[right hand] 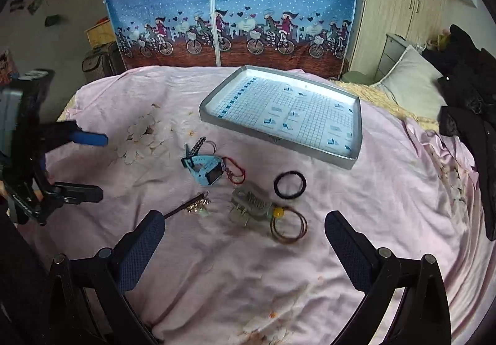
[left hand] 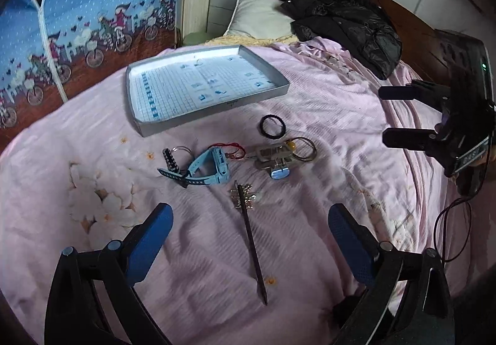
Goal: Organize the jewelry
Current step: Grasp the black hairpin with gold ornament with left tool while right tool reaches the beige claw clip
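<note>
The left tool [left hand: 249, 235] is hovering with fingers spread apart and empty, straddling the hairpin [left hand: 250, 239], whose long axis is running straight ahead toward the tray [left hand: 266, 98] on the bed [left hand: 325, 115]. The right tool [right hand: 245, 236], likewise apart, is hanging farther off.

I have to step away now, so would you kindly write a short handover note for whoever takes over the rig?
Left gripper: jaws open, holding nothing, above the pink bedsheet over the dark hair stick with the silver ornament.
Right gripper: jaws open, holding nothing, near the brown hair ties with the yellow bead.
The shallow silver tray with the grid-paper lining holds no jewelry.
On the sheet in front of it: light blue watch, black hair tie, clear hair claw clip, red cord bracelet.
Done: nothing is in the tray yet.
Left: move every piece into the tray.
</note>
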